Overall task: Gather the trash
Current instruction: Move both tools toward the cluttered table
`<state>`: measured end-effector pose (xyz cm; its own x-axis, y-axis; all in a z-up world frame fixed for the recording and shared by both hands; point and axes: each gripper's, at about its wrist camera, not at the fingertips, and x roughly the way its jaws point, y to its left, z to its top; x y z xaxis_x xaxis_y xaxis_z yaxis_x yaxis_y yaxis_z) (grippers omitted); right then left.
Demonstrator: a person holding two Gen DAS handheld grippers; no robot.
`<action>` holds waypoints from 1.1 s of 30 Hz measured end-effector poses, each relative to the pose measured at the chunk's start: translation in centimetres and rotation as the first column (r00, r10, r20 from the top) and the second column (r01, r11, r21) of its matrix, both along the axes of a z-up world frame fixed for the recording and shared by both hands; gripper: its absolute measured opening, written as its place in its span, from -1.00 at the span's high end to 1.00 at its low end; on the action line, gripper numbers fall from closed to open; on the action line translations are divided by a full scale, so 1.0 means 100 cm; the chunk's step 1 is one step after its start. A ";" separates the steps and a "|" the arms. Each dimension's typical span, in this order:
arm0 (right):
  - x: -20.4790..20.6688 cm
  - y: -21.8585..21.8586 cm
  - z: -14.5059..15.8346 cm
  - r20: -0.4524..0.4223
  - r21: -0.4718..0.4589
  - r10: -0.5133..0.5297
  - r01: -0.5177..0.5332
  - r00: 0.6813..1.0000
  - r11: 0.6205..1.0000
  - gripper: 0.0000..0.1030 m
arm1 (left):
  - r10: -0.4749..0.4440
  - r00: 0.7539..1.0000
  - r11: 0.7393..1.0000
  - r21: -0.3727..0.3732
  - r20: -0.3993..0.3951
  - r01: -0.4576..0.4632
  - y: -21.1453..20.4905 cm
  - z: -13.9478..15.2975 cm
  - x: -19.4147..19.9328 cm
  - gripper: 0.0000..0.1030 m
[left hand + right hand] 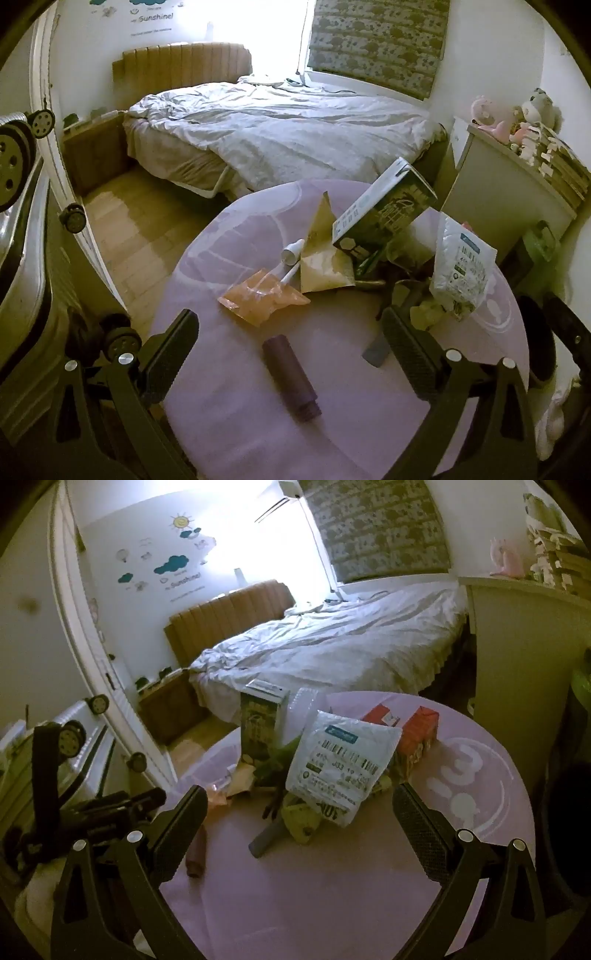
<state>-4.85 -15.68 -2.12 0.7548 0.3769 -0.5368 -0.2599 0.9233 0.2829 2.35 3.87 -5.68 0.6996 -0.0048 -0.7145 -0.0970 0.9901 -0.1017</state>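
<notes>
Purple tube (291, 376) between open left tool (288, 354) fingers, seemingly untouched.

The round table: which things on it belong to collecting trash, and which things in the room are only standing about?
For the job: orange wrapper, white mailing bag, torn brown paper, dark tube, green box.

Standing about: bed, stuffed toys, suitcase.

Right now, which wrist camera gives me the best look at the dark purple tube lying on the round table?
The left wrist view: the dark purple tube lies whole and unobstructed between the open left gripper fingers. In the right wrist view only part of the tube shows, behind the right gripper's own finger.
</notes>
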 end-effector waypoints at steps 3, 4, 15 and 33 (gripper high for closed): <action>0.001 -0.001 0.000 -0.002 0.001 0.003 -0.003 1.000 1.000 -0.92 | 0.001 1.000 1.000 0.003 0.000 -0.001 -0.001 0.000 0.000 -0.90; 0.001 -0.002 -0.001 -0.002 0.001 0.002 -0.002 1.000 1.000 -0.92 | 0.001 1.000 1.000 0.002 0.000 -0.001 0.000 0.000 0.000 -0.90; 0.001 -0.007 -0.004 -0.012 0.002 0.003 -0.003 1.000 1.000 -0.92 | 0.003 1.000 1.000 0.008 0.001 -0.003 -0.001 -0.001 -0.001 -0.90; 0.007 0.006 -0.007 -0.041 -0.007 0.024 -0.024 0.999 1.000 -0.92 | 0.007 1.000 1.000 -0.013 -0.016 -0.007 0.006 -0.006 -0.001 -0.90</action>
